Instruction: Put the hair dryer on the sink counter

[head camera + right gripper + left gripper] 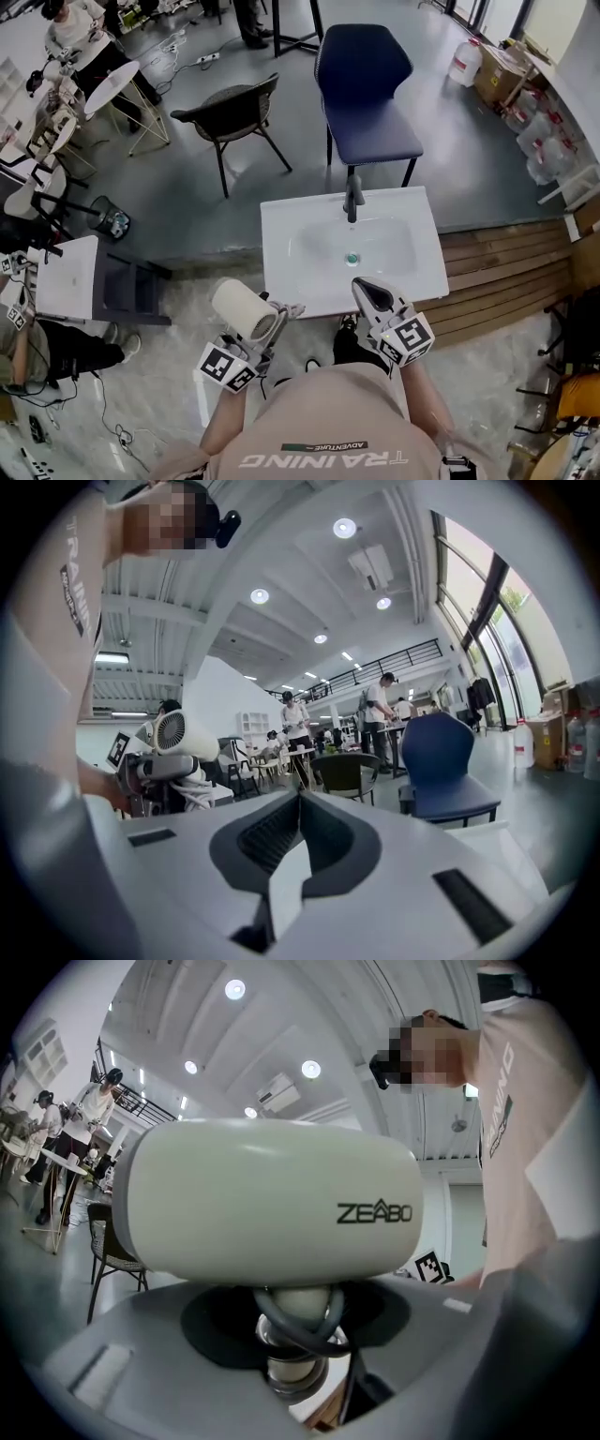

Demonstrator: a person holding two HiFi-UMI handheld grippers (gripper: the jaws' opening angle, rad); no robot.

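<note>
The cream hair dryer (pixel 246 311) is in the air just off the front left corner of the white sink counter (pixel 417 272). My left gripper (pixel 269 325) is shut on its handle. In the left gripper view the dryer's barrel (pixel 272 1199) fills the frame above the jaws, with the handle and a loop of dark cord (pixel 298 1327) squeezed between them. My right gripper (pixel 373 296) hovers over the counter's front edge, jaws shut with nothing between them (pixel 298 841). The right gripper view shows the dryer (pixel 183 733) at the left.
A dark faucet (pixel 352 197) stands at the back of the basin and a green drain (pixel 352 259) sits in its middle. A blue chair (pixel 366 94) and a black chair (pixel 232 117) stand beyond the sink. A small white table (pixel 67 278) is at the left.
</note>
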